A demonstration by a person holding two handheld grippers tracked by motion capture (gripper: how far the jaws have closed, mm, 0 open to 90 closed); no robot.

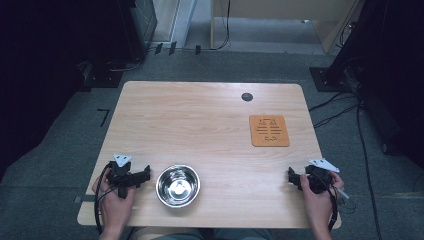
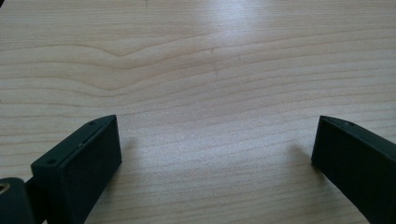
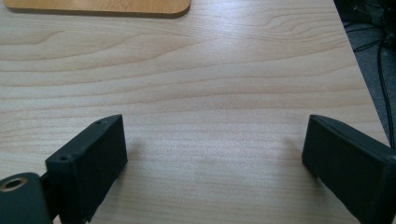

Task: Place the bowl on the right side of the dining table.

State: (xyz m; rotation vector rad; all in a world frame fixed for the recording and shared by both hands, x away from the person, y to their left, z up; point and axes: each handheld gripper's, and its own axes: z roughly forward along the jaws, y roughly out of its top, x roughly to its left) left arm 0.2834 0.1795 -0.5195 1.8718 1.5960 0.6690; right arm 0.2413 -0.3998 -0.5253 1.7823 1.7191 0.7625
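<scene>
Work seems not begun: left gripper (image 1: 146,174) and right gripper (image 1: 291,176) rest wide open and empty, and steel bowl (image 1: 178,186) stands untouched at lower centre, just beside the left one.

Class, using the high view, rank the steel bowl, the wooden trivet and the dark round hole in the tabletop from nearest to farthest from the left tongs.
From the left tongs:
1. Steel bowl, just beside them at the near edge.
2. Dark round hole, far side, right of centre.
3. Wooden trivet, out on the right.
</scene>
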